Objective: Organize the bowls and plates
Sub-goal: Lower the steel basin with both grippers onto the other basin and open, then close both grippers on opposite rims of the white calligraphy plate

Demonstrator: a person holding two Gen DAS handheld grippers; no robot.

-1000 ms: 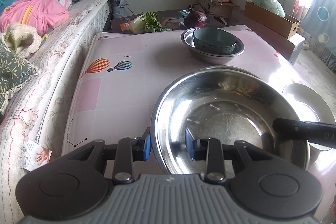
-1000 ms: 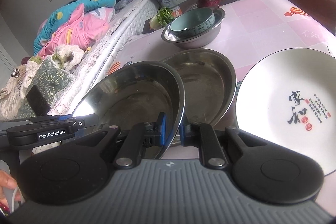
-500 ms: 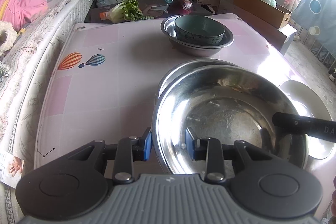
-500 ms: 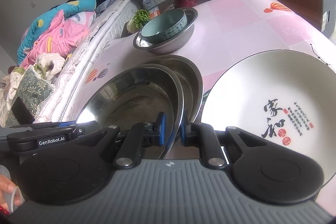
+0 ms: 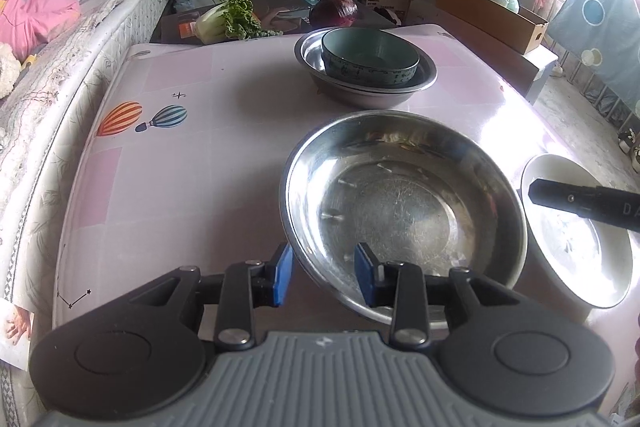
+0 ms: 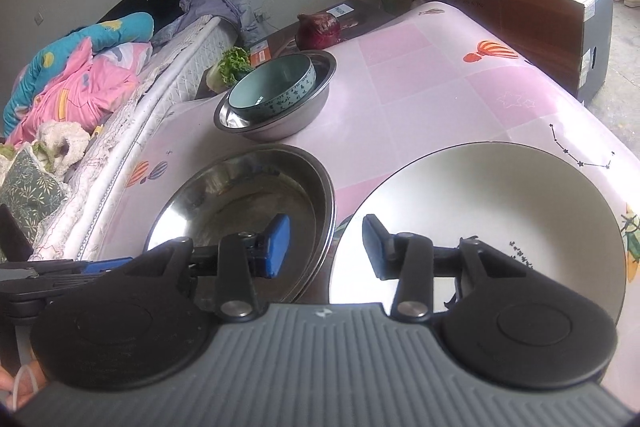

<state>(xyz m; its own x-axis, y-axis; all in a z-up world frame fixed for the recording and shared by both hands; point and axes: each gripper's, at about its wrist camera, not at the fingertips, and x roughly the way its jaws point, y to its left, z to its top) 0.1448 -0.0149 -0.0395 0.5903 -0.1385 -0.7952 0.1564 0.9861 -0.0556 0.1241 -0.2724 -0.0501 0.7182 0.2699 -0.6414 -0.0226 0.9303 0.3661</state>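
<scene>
Both our grippers have just been opening: the right gripper (image 6: pixel 325 242) stands apart, off the shiny round steel basin (image 5: pixel 400 207), now nested in the basin beneath on the pink table (image 5: pixel 224 131); the left gripper (image 5: pixel 323 277) straddles its rim loosely. Light, stiff, slippery: grip the rim.

The left wrist view looks steeply down along its tool (image 5: pixel 322 277) from the counter's (image 5: pixel 200 163) near edge toward the far edge, close over the steel plates (image 5: pixel 400 203). The right wrist view sits close at the same near edge, angled toward the far left corner. Both share the steel plates (image 6: pixel 248 203), white plate (image 6: pixel 500 211) and far nested bowls (image 6: pixel 276 95).
</scene>
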